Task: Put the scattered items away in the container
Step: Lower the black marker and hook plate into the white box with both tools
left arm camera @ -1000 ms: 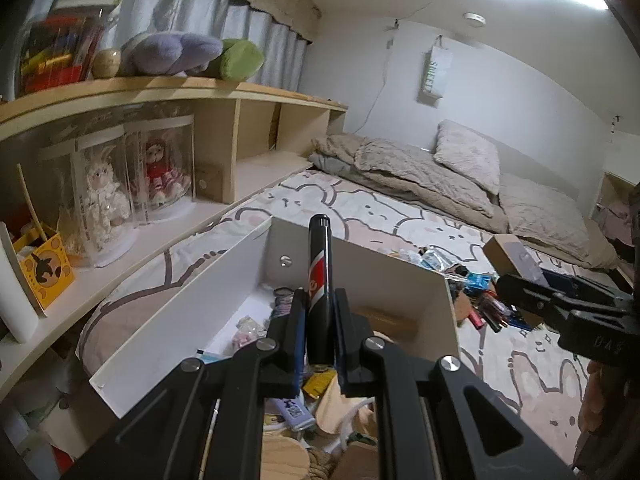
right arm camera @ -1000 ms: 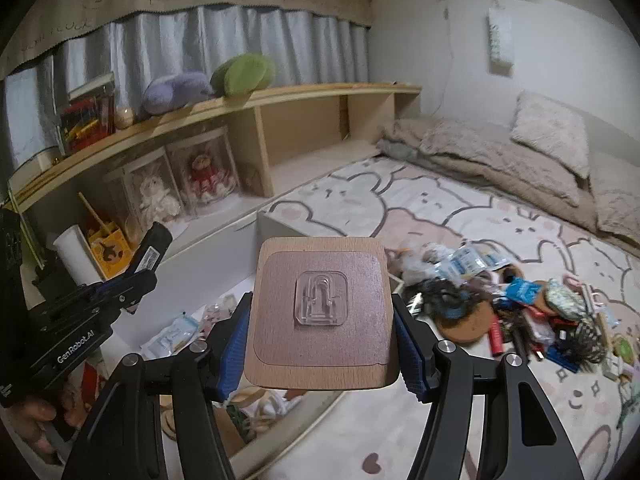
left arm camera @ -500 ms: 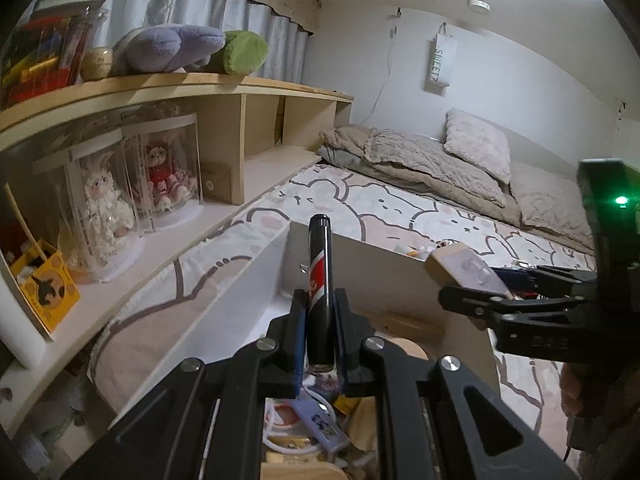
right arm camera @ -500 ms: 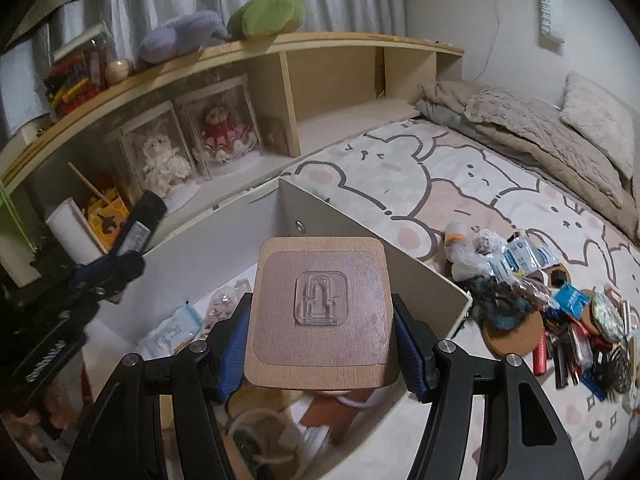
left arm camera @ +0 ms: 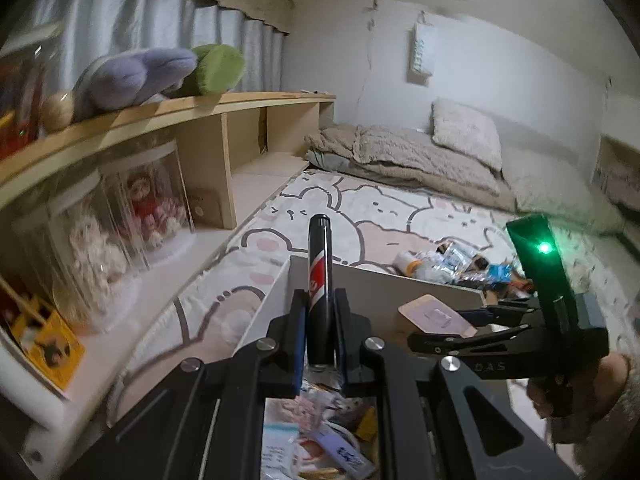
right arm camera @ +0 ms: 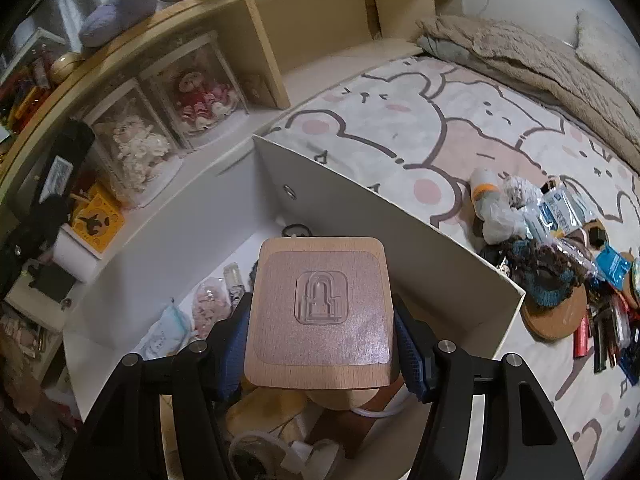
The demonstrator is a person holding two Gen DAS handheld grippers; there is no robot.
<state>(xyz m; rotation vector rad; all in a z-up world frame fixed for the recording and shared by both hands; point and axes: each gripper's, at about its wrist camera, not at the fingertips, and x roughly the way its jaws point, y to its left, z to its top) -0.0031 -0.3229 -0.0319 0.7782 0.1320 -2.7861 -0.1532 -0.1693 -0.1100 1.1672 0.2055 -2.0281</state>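
Clamping a dark cylindrical tube (left arm camera: 319, 280), the left gripper (left arm camera: 319, 336) has its fingers (left arm camera: 297, 340) pressed tight on both sides; tube upright, red-and-white label facing the camera. In the left wrist view the tube stands over the near-left part of the white container (left arm camera: 400, 284).

Right gripper (right arm camera: 322, 344): fingers (right arm camera: 408, 344) about half spread, gripping a square wooden plaque (right arm camera: 320, 312) by its side edges, a clear plastic hook mount stuck at its centre. Plaque hangs above the container's interior, flat face toward the camera.

Container (right arm camera: 400, 240) sits on the bear-print bed cover (right arm camera: 420, 120), already holding small packets and wooden pieces.

Scattered items (right arm camera: 560, 248) lie on the cover at 3 o'clock of the container in the right wrist view, just beside its wall. Wooden shelf (right arm camera: 280, 12) with boxed dolls at 10 o'clock.
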